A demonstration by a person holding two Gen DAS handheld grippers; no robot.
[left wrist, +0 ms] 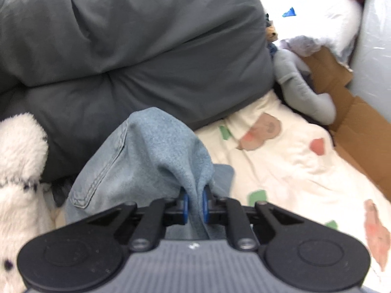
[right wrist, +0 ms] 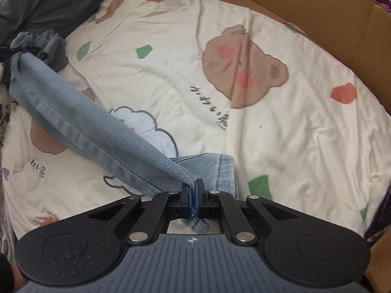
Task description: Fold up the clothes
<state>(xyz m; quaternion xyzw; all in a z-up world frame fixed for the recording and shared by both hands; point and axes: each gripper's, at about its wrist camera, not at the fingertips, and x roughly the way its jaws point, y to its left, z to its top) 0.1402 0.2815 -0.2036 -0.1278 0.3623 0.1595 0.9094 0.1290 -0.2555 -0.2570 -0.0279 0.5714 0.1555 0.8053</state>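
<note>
Both claws hold the jeans [right wrist: 80, 127] above the sheet [right wrist: 281, 134].
Left claw [left wrist: 195, 206] and right claw [right wrist: 193, 195] are clamped on denim; pull the leg straight before laying it flat.

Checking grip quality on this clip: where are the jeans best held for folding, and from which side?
At the sewn ends, from above. The jeans hang as a twisted band over the bear-print sheet. The right gripper is shut on the hemmed cuff; the left gripper pinches a bunched fold beside a seam. Hems are stiffer, so they likely slip less than loose mid-leg cloth.
</note>
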